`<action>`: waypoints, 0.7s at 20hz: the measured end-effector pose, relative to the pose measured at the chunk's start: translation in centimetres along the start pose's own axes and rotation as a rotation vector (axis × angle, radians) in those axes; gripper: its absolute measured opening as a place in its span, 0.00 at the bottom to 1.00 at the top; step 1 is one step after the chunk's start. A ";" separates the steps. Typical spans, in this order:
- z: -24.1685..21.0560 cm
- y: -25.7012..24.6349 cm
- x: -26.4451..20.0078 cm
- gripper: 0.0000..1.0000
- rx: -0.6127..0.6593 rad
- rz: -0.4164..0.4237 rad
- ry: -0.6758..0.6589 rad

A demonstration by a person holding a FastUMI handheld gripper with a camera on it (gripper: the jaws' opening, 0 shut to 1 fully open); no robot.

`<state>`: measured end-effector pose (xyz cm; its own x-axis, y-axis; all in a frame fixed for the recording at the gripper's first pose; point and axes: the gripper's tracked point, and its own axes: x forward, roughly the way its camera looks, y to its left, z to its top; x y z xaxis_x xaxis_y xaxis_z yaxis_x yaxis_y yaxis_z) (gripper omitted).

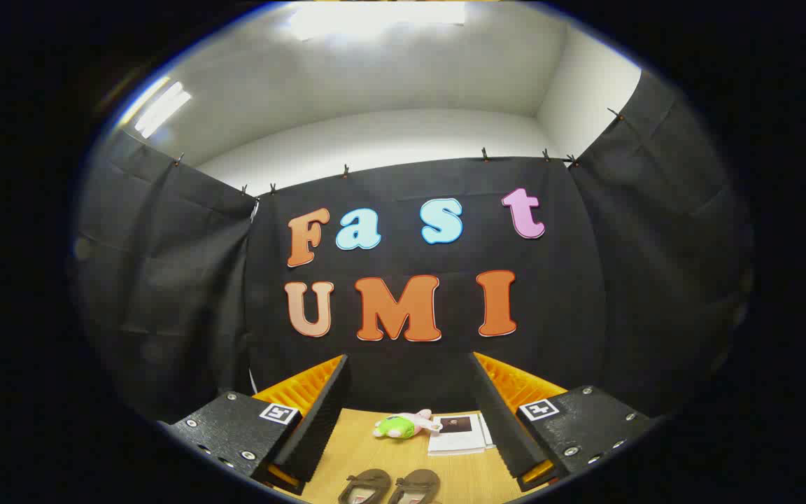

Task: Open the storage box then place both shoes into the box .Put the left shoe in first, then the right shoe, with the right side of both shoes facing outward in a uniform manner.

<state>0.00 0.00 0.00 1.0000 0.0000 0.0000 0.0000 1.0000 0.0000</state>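
**Gripper held wide above the table, shoes below between the fingers**

The gripper (410, 413) has its two black ribbed fingers with orange backing spread wide apart, holding nothing. The left finger (319, 420) and right finger (504, 420) are raised over a light wooden tabletop (347, 448).

Low between the fingers lies a pair of small dark brown shoes with pale insoles: one shoe (366, 485) sits just beside the other (417, 484), toes pointing away from the gripper. Only their front parts are visible.

Beyond the shoes, further along the table, rests a small green and pink soft toy (403, 425). Just beside it lies a white printed leaflet with a dark picture (457, 434).
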 end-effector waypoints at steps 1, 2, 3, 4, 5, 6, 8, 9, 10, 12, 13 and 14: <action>0.1 0.1 -0.2 0.99 0.000 0.004 -0.001; 0.2 0.3 -0.7 0.99 -0.001 0.008 -0.002; 0.2 0.5 -1.0 0.99 -0.003 0.012 -0.003; 0.2 0.8 -1.2 0.99 -0.004 0.016 -0.003; 0.2 1.0 -1.3 0.99 -0.004 0.020 -0.003; 0.3 1.3 -1.2 0.99 -0.002 0.024 -0.003; 0.3 1.7 -1.3 0.99 0.004 0.031 -0.002; 0.4 2.0 -1.3 0.99 0.009 0.039 -0.003; 0.4 2.3 -1.4 0.99 0.013 0.048 -0.003; 0.2 2.7 -1.4 0.99 0.016 0.058 0.002; 0.0 3.0 -1.4 0.99 0.020 0.065 0.008; -0.4 3.5 -1.4 0.99 0.026 0.077 0.019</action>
<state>-1.40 3.51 -0.40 0.9968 0.0775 -0.0181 -0.0770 0.9967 0.0265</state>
